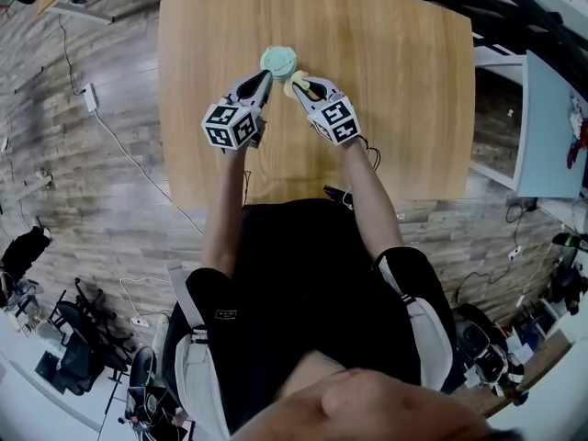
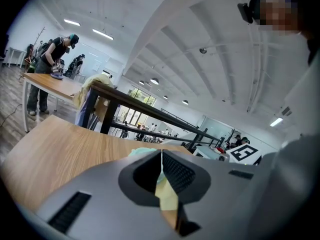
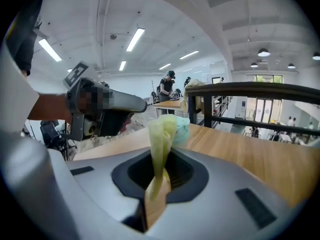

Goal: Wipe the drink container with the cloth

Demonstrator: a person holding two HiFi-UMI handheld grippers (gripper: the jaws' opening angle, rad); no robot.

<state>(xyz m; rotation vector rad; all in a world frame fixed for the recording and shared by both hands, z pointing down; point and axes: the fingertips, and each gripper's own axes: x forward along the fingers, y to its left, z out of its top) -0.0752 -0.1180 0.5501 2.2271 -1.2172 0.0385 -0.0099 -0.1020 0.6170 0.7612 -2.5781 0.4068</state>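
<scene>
A mint-green cup [image 1: 278, 60] stands on the far half of a wooden surface [image 1: 395, 108], near its middle from side to side. Both tools point at it from the near side, and their tips are close together just in front of it.

The left tool [image 2: 161, 156] comes in from the cup's near left. Its jaws are closed, meeting in a thin seam at the tips. The head view puts those tips right at the cup's near edge, and the left gripper view shows a bit of mint green just past the left jaw. I cannot tell whether the tips pinch any part of the cup.

The right tool [image 3: 162, 156] is clamped on a pale yellow-green cloth [image 3: 162, 129]. The cloth is bunched into a narrow fold that stands up out of the jaws and pokes past the tips. In the right gripper view the cup shows just behind the top of the cloth and slightly to its right. In the head view the cloth sits at the cup's near right edge, too close to say whether the two touch.
</scene>
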